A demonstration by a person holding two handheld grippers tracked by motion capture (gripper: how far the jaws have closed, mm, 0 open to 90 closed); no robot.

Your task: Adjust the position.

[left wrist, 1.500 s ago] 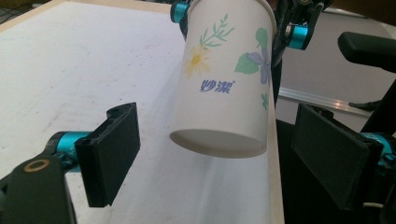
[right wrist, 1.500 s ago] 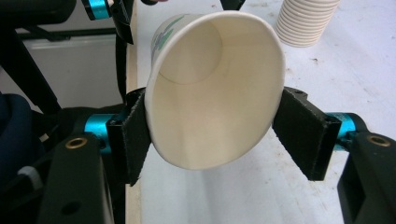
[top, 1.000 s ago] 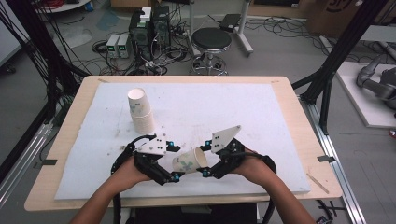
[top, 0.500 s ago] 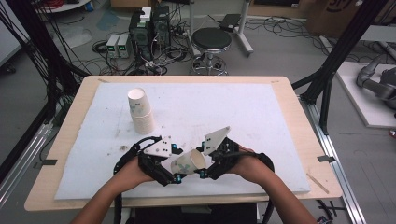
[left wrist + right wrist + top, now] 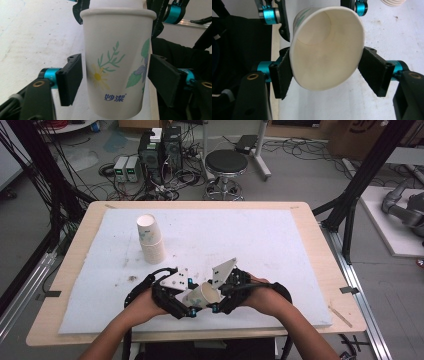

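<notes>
Near the table's front edge, the white flower-printed paper cup (image 5: 202,295) lies sideways, mouth toward four o'clock. The right gripper (image 5: 220,300) squeezes its rim oval; the left gripper (image 5: 186,304), jaws just closing, clasps its body. At eleven o'clock stand stacked paper cups (image 5: 150,237).

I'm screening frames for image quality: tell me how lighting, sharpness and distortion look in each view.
High view: even, soft light, slightly grainy, the paper cup small between the grippers. Left gripper view: the cup's flower print sharp, the jaws softer. Right gripper view: the cup's mouth looms large and shaded inside, the background table bright.
</notes>
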